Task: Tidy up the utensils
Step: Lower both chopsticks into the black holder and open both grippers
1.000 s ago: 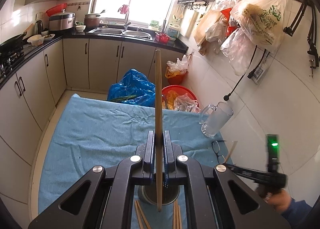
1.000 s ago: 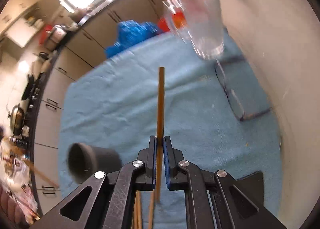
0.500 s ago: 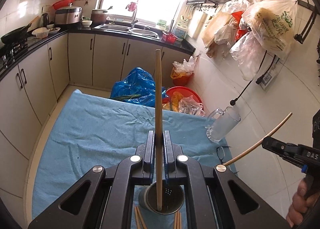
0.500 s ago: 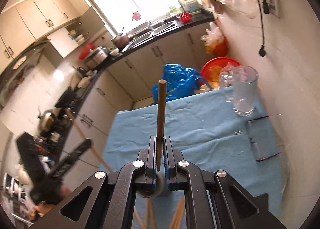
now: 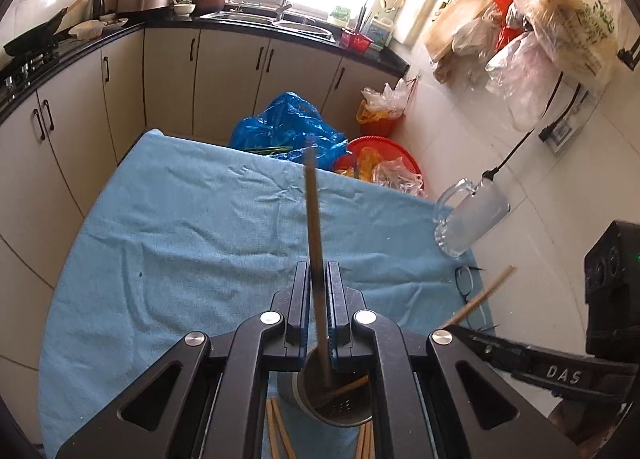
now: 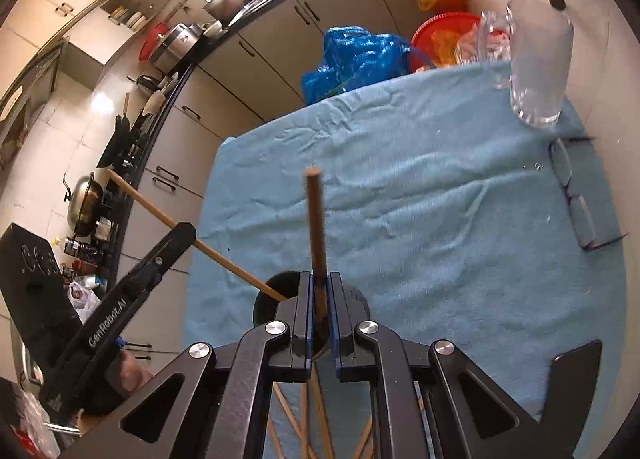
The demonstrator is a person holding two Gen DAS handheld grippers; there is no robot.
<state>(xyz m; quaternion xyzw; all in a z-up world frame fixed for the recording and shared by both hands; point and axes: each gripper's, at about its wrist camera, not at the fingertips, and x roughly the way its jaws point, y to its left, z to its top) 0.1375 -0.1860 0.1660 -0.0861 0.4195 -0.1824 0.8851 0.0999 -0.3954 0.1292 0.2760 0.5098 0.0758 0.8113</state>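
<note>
Left gripper (image 5: 318,299): a chopstick (image 5: 316,259) is pinched between the jaws, lower end inside the dark cup (image 5: 334,399) on the blue cloth (image 5: 180,239). Right gripper (image 6: 318,299): jaws are opening, a second chopstick (image 6: 316,227) is seen between them, tip over the same cup. More chopsticks (image 6: 304,427) are seen loose on the cloth below the cup. A glass mug (image 5: 470,219) is stood by the wall.
</note>
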